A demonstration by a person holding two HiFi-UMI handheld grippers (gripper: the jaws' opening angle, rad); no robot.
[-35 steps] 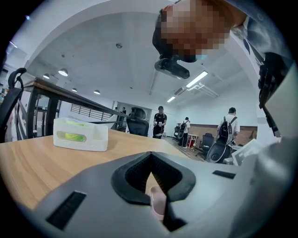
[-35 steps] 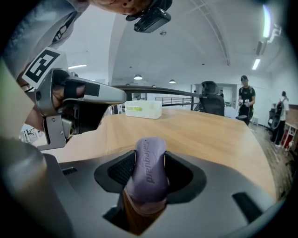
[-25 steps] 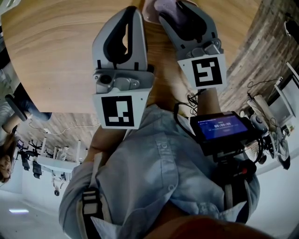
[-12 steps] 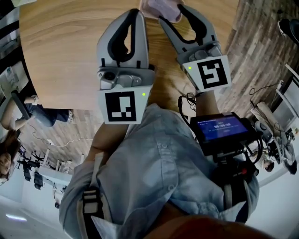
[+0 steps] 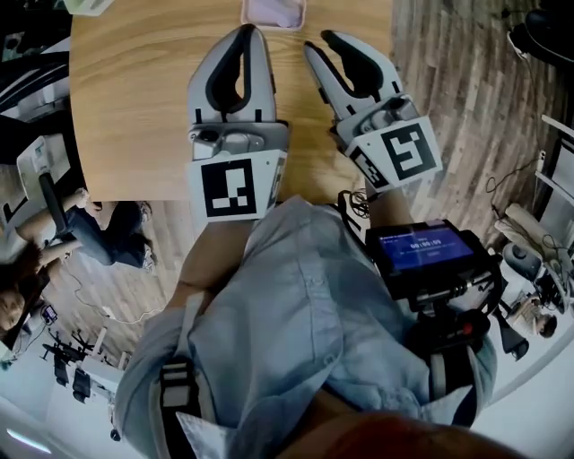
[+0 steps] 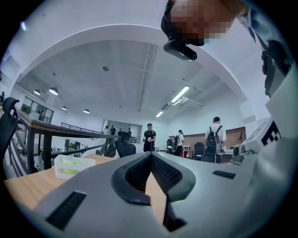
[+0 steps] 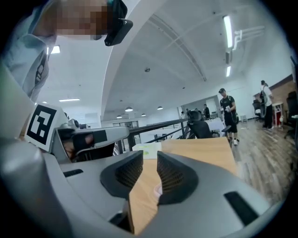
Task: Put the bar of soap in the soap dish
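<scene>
A pink soap dish (image 5: 273,11) lies on the wooden table (image 5: 134,108) at the head view's top edge, with what looks like a lilac bar of soap in it. Both grippers hang above the table, short of the dish. My left gripper (image 5: 251,31) is shut, its tips meeting with nothing between them (image 6: 151,155). Just right of it, my right gripper (image 5: 316,39) has its jaws closing on a narrow empty gap (image 7: 150,160). A pink sliver of the dish (image 7: 158,189) shows low between the right jaws, well beyond them.
A pale box with green contents (image 6: 74,166) stands at the table's far left corner. The table's near edge runs just under the grippers and its right edge lies beside the right gripper. A small screen (image 5: 426,251) hangs at the person's chest. People stand in the room beyond.
Both grippers have risen and drawn back from the table. The right jaws, earlier wide around the lilac bar over the dish, are now clear of it and narrower.
</scene>
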